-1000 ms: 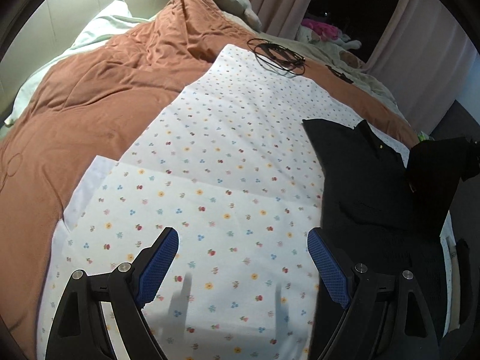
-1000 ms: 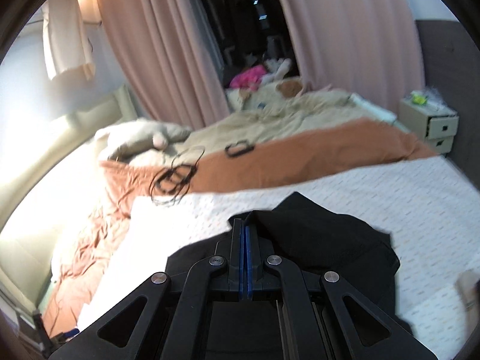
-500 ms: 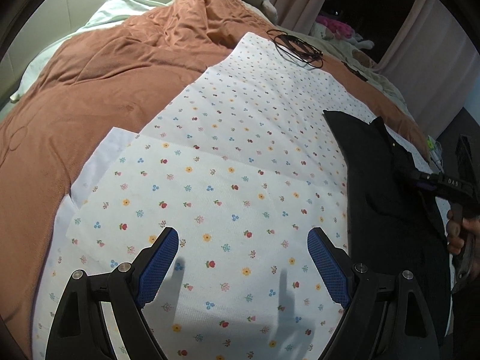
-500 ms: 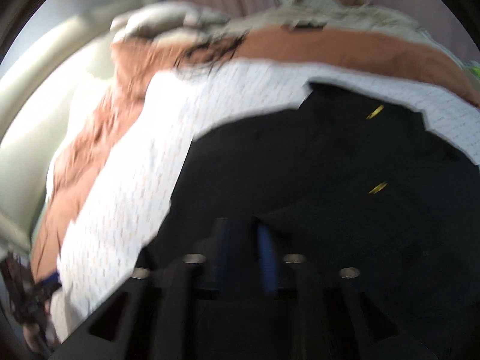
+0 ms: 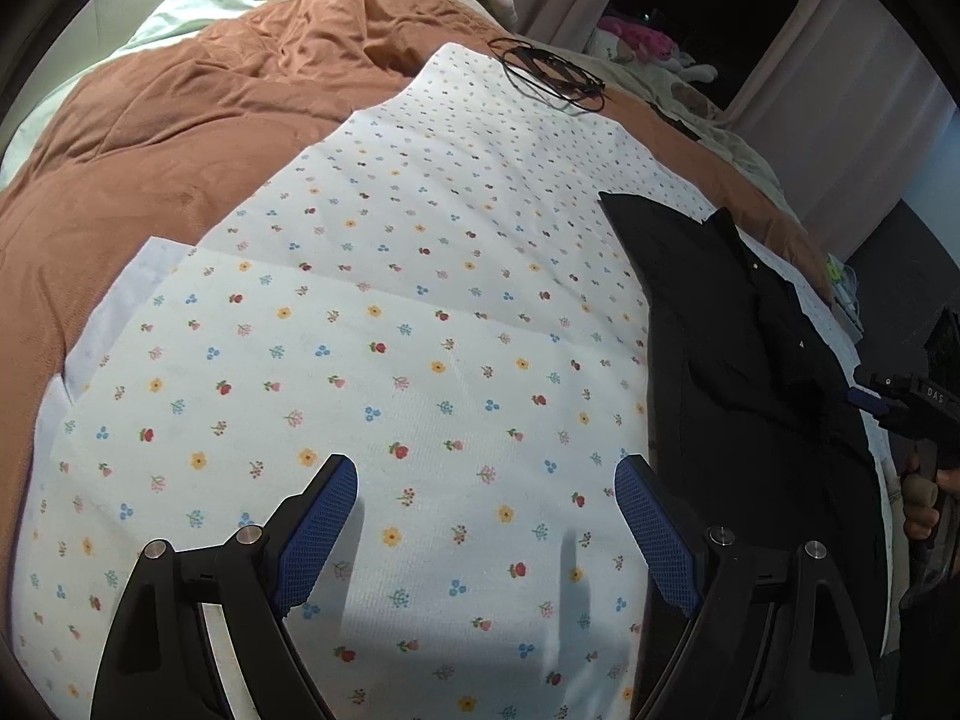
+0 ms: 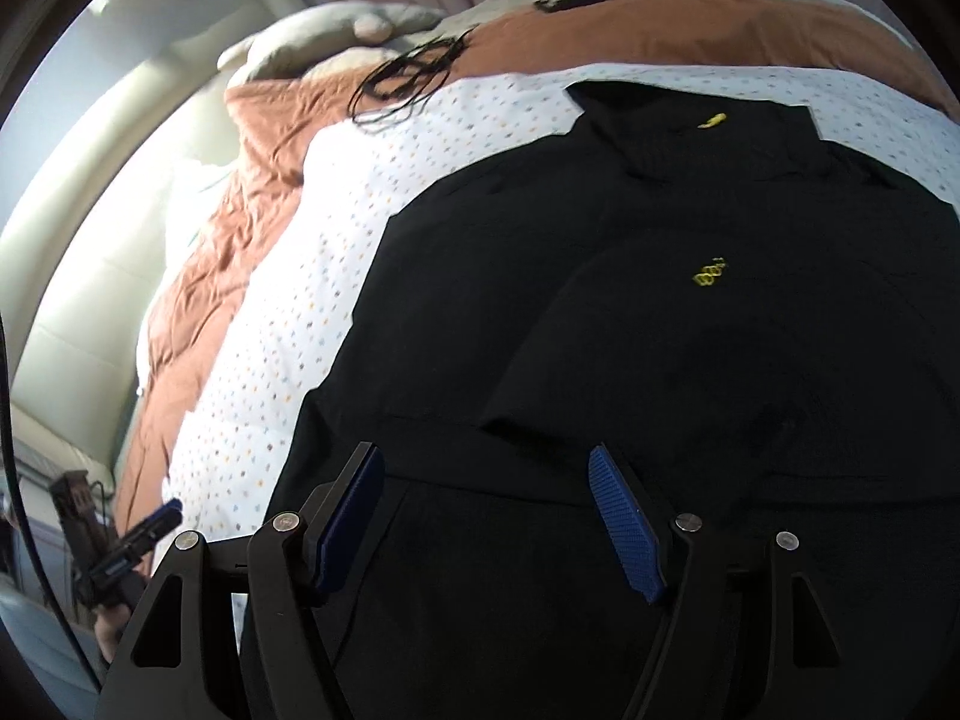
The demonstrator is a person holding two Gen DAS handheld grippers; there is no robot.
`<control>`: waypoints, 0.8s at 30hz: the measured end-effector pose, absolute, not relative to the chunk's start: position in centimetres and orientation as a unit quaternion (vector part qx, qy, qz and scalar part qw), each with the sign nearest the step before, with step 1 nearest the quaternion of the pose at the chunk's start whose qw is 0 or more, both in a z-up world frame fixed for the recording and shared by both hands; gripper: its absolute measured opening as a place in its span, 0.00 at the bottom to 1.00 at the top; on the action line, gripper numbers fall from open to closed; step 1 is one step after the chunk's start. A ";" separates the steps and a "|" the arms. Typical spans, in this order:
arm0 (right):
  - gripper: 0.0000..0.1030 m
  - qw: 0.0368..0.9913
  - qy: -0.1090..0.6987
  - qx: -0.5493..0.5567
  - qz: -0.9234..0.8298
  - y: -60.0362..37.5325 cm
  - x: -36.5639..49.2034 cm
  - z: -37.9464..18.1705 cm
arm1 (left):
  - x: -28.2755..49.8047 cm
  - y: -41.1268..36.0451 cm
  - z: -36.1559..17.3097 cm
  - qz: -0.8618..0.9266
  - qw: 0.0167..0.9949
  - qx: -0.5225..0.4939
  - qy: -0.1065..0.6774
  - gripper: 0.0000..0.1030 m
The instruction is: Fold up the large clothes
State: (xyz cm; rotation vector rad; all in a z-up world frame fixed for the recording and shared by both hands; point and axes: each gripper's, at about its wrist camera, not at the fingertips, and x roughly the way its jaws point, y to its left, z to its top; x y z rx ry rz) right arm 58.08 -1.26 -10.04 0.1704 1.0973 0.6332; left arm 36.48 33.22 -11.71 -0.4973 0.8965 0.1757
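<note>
Home bedroom. Wide bed [image 5: 150,192] under rust-brown quilt, pale green pillow [image 5: 198,6] at padded cream headboard [image 6: 114,192]. White floral-print sheet [image 5: 390,330] spread across quilt, black garment [image 6: 690,312] laid flat on it. Beige pillows [image 6: 336,42] heaped at far end. Pinkish floor-length curtains [image 5: 840,84] along wall, dark gap between them. Tangled black cable [image 5: 552,75] lying on bedding. Soft toys, pink and white [image 5: 648,42], piled by curtains. Warm lamp-like light on headboard side.
</note>
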 end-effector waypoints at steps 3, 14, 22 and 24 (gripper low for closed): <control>0.69 0.808 0.515 0.100 0.269 -3.3 58.9 -10.5 | 36.7 33.0 -11.8 0.081 0.868 -0.237 0.429 0.86; 0.69 0.784 0.568 0.148 0.203 -5.3 61.5 -17.6 | 36.3 33.9 -12.3 0.092 0.863 -0.241 0.435 0.86; 0.14 0.819 0.527 0.081 0.211 -3.1 60.8 -13.1 | 36.0 33.7 -12.0 0.092 0.864 -0.245 0.431 0.86; 0.10 0.827 0.513 0.067 0.221 -2.0 60.8 -11.6 | 36.0 33.6 -11.9 0.090 0.864 -0.247 0.430 0.86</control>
